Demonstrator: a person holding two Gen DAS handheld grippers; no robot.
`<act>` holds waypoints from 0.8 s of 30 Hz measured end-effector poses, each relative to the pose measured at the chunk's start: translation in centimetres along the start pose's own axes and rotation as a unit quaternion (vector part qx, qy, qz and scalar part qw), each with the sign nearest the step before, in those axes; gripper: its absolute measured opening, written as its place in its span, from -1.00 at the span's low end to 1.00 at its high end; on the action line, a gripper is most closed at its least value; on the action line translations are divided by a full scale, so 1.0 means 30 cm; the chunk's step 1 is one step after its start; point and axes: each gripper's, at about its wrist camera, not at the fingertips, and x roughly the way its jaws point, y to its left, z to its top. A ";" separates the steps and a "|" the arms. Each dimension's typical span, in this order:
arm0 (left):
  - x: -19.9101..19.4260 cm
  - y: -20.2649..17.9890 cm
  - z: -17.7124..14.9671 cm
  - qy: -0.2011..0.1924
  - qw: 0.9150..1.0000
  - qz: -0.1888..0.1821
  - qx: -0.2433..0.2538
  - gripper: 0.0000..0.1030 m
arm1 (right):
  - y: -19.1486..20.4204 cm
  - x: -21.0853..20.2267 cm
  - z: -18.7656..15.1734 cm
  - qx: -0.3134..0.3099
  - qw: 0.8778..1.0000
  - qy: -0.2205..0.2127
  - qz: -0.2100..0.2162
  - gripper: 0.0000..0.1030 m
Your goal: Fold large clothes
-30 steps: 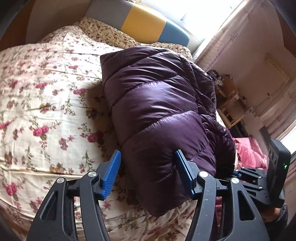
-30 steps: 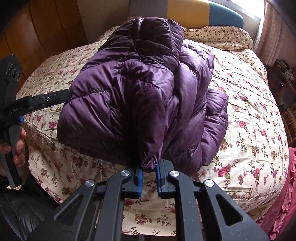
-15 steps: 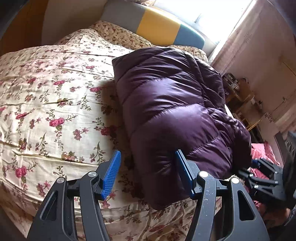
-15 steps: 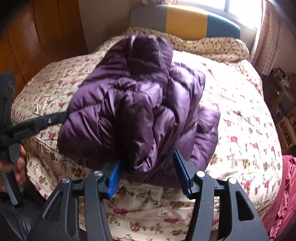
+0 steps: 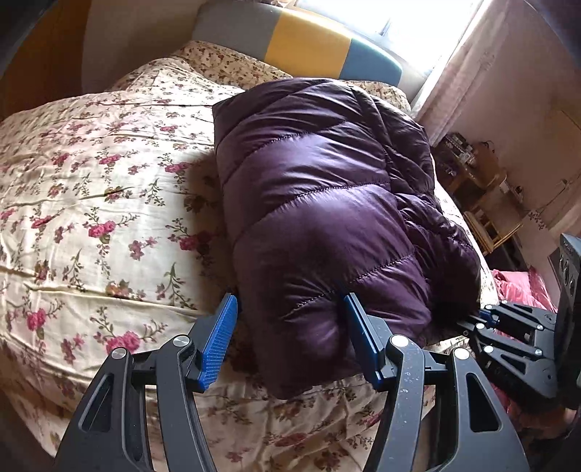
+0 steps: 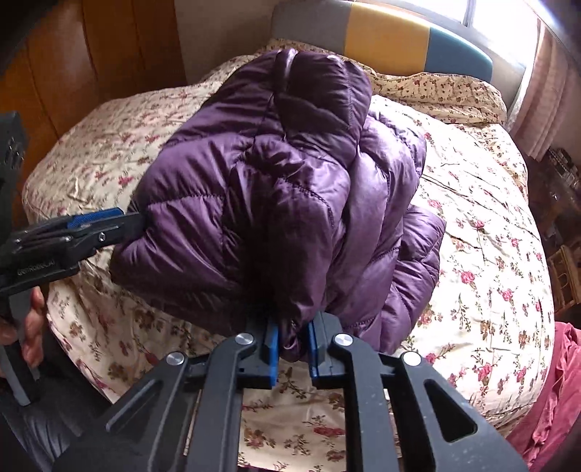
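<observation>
The right tool is clenched on the near edge of the folded purple jacket on the bed; the left tool straddles its corner unclenched, probably to square the bundle.

Daylight from blown-out window beyond gripper tips, upper right; soft sheen on glossy purple quilted puffer jacket; fisheye edges dark, curved; focus sharp.

L claw half-open, R claw clamped shut.
</observation>
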 end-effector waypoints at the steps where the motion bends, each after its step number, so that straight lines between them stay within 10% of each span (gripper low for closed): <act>1: 0.005 -0.007 -0.001 0.002 1.000 0.000 0.000 0.17 | -0.003 0.012 -0.005 0.002 1.000 0.005 -0.001 -0.82; 24: 0.188 -0.073 -0.044 0.026 0.998 0.008 0.059 0.18 | -0.054 0.206 -0.102 0.033 0.999 0.017 0.007 -0.83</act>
